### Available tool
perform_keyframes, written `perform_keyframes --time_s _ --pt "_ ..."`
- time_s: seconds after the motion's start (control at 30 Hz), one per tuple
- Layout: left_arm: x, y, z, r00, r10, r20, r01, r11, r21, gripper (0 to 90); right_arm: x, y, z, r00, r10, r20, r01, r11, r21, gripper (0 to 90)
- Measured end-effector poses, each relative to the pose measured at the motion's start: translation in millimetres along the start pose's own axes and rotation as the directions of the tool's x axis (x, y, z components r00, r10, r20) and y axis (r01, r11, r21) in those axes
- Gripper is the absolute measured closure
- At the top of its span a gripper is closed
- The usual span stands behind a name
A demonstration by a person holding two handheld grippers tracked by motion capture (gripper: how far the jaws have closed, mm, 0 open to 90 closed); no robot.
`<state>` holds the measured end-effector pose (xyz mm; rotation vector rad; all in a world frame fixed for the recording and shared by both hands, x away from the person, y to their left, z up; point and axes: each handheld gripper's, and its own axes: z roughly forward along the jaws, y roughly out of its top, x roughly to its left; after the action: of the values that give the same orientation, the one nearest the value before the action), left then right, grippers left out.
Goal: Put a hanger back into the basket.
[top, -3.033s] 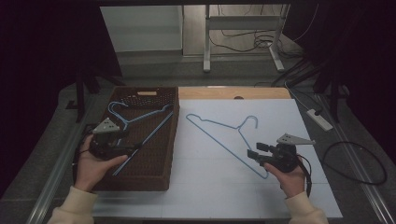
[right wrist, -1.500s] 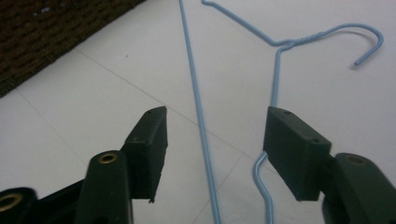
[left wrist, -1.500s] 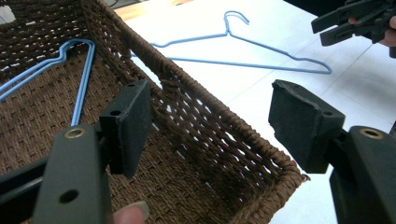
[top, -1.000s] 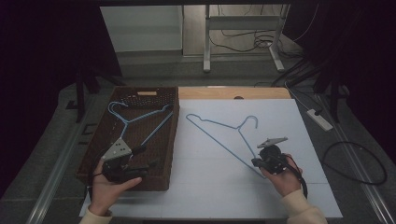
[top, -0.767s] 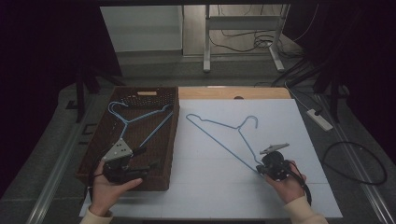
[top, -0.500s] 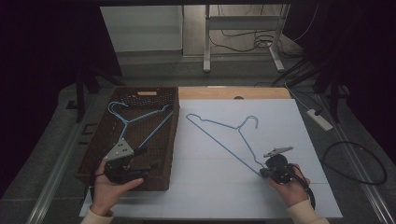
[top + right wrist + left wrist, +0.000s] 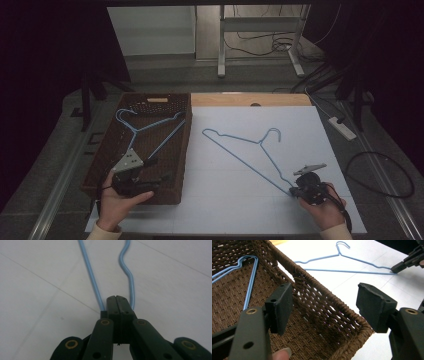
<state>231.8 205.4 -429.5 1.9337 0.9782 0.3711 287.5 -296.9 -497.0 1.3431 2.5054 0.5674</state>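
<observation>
A blue wire hanger (image 7: 240,142) lies on the white table sheet (image 7: 235,200), hook pointing away from me. My right gripper (image 7: 293,191) is low at the hanger's near right corner, jaws pressed together on that corner; in the right gripper view (image 7: 117,300) the two wires (image 7: 91,272) run out from either side of the shut tips. A second blue hanger (image 7: 150,127) lies in the brown wicker basket (image 7: 187,145). My left gripper (image 7: 159,169) hovers over the basket's near right corner, jaws wide apart and holding nothing (image 7: 324,307); the basket's rim (image 7: 324,295) runs beneath them.
A bare wooden strip (image 7: 250,99) borders the table's far edge. A white power strip (image 7: 342,127) and a looped black cable (image 7: 385,175) lie on the floor at the right. A metal stand (image 7: 260,45) rises beyond the table.
My right gripper has slid toward the near right of the table, dragging the hanger's corner with it. The left hand came back to the basket's near end earlier and has stayed there since.
</observation>
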Motion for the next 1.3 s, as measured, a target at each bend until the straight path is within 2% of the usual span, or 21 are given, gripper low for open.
perform_keyframes --time_s 0.23,0.27,0.4,0.53,0.6,0.63,0.7,0.73,0.77,0.8,0.83,0.87,0.9,0.97,1.0,1.03,1.07,1.1,1.13,1.23,1.3 --pt "0.8 0.1 -1.3 1.0 -0.003 -0.001 0.003 1.0 -0.005 31.0 -26.4 -19.1 -12.1 0.998 0.057 0.029 -0.058 0.998 0.016 90.0" --pt "0.8 0.2 -1.3 1.0 -0.004 -0.001 0.004 1.0 -0.005 31.0 -26.4 -19.1 -12.1 0.998 0.057 0.029 -0.058 0.998 0.016 90.0" --pt "0.9 0.2 -1.2 1.0 -0.004 -0.002 0.004 1.0 -0.005 31.0 -47.5 -25.2 -16.4 0.9938 0.099 0.051 -0.1 0.995 0.019 90.0" --pt "1.5 0.0 -1.6 1.0 -0.005 -0.004 0.005 1.0 -0.007 31.0 -58.2 -26.9 -17.5 0.9901 0.125 0.065 -0.126 0.992 0.013 90.0" --pt "1.9 -0.2 -1.7 1.0 -0.006 -0.004 0.006 1.0 -0.006 31.0 -60.2 -26.7 -17.6 0.9889 0.13 0.072 -0.131 0.991 0.014 90.0" --pt "1.8 -0.2 -1.3 1.0 -0.005 -0.005 0.005 1.0 -0.005 31.0 -57.3 -24.6 -17.1 0.9897 0.107 0.096 -0.109 0.994 0.018 90.0" --pt "1.7 -0.2 -1.1 1.0 -0.005 -0.004 0.005 1.0 -0.005 31.0 -55.5 -23.0 -16.8 0.9905 0.1 0.094 -0.101 0.995 0.011 90.0" --pt "1.6 0.0 -0.9 1.0 -0.005 -0.004 0.005 1.0 -0.005 31.0 -53.8 -20.8 -16.7 0.9922 0.102 0.072 -0.102 0.995 -0.003 90.0" --pt "1.5 0.2 -0.6 1.0 -0.005 -0.003 0.005 1.0 -0.005 31.0 -46.1 -12.2 -16.8 0.9954 0.089 0.037 -0.087 0.996 -0.035 90.0" --pt "1.5 0.2 -0.6 1.0 -0.005 -0.003 0.005 1.0 -0.005 31.0 -46.1 -12.2 -16.8 0.9954 0.089 0.037 -0.087 0.996 -0.035 90.0" --pt "1.5 0.4 -0.5 1.0 -0.005 -0.003 0.005 1.0 -0.005 31.0 -34.5 2.0 -15.8 0.998 0.063 -0.001 -0.063 0.996 -0.069 90.0" --pt "1.4 0.6 -0.7 1.0 -0.004 -0.003 0.004 1.0 -0.007 31.0 -27.7 10.8 -14.7 0.9989 0.043 -0.017 -0.044 0.995 -0.086 90.0" --pt "1.4 0.6 -0.7 1.0 -0.004 -0.003 0.004 1.0 -0.007 31.0 -27.7 10.8 -14.7 0.9989 0.043 -0.017 -0.044 0.995 -0.086 90.0" --pt "1.5 0.8 -1.2 1.0 -0.002 -0.003 0.002 1.0 -0.007 31.0 -12.0 30.4 -10.9 0.9986 0.005 -0.052 -0.011 0.994 -0.112 90.0" --pt "1.7 0.7 -1.5 1.0 -0.002 -0.002 0.002 1.0 -0.008 31.0 -3.7 40.9 -8.1 0.9972 -0.015 -0.074 0.005 0.992 -0.125 90.0" --pt "1.9 0.6 -1.9 1.0 -0.003 -0.003 0.003 0.9999 -0.01 31.0 14.0 62.2 -1.2 0.9933 -0.047 -0.106 0.032 0.99 -0.14 90.0" --pt "2.2 0.4 -2.3 1.0 -0.003 -0.004 0.003 0.9999 -0.011 31.0 14.0 62.2 -1.2 0.9933 -0.047 -0.106 0.032 0.99 -0.14 90.0" --pt "2.5 0.2 -2.8 1.0 -0.004 -0.005 0.004 0.9999 -0.012 31.0 32.4 82.5 7.6 0.9876 -0.078 -0.137 0.057 0.987 -0.151 90.0" --pt "2.7 0.1 -3.4 1.0 -0.005 -0.005 0.005 0.9999 -0.013 31.0 32.4 82.5 7.6 0.9876 -0.078 -0.137 0.057 0.987 -0.151 90.0" --pt "3.3 -0.3 -5.1 1.0 -0.006 -0.006 0.006 0.9999 -0.016 31.0 55.6 108.0 24.1 0.9795 -0.118 -0.163 0.093 0.984 -0.154 90.0" --pt "3.6 -0.6 -5.5 1.0 -0.006 -0.005 0.006 0.9998 -0.017 31.0 66.8 124.2 39.0 0.9743 -0.116 -0.193 0.087 0.985 -0.152 90.0"
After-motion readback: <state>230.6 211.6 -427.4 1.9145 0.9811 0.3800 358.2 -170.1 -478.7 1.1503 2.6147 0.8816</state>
